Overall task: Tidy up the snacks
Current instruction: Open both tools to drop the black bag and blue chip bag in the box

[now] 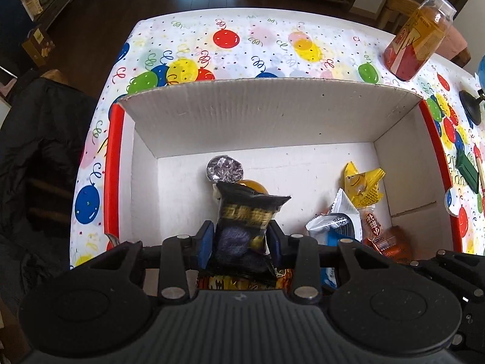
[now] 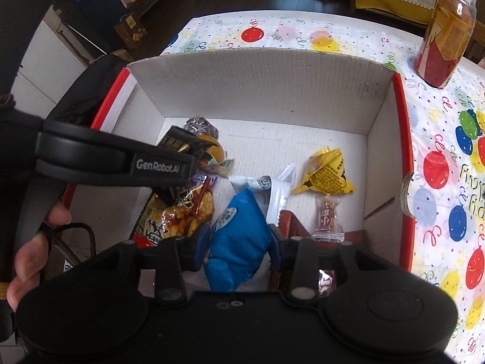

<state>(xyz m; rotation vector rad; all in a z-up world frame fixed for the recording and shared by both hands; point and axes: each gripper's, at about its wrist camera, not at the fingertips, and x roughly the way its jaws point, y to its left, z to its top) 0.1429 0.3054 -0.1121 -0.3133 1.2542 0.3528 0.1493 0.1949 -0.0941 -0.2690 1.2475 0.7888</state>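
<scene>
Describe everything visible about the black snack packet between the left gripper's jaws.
The black snack packet is a glossy plastic pouch with gold lettering across its upper half, a dark purple patch below, and crimped sealed ends. It stands roughly upright and crumpled, its top edge flaring out to the right. The left gripper has its blue-padded jaws on either side of the packet's lower half, touching it. It is over the open white cardboard box, just in front of a silver foil-topped cup.
</scene>
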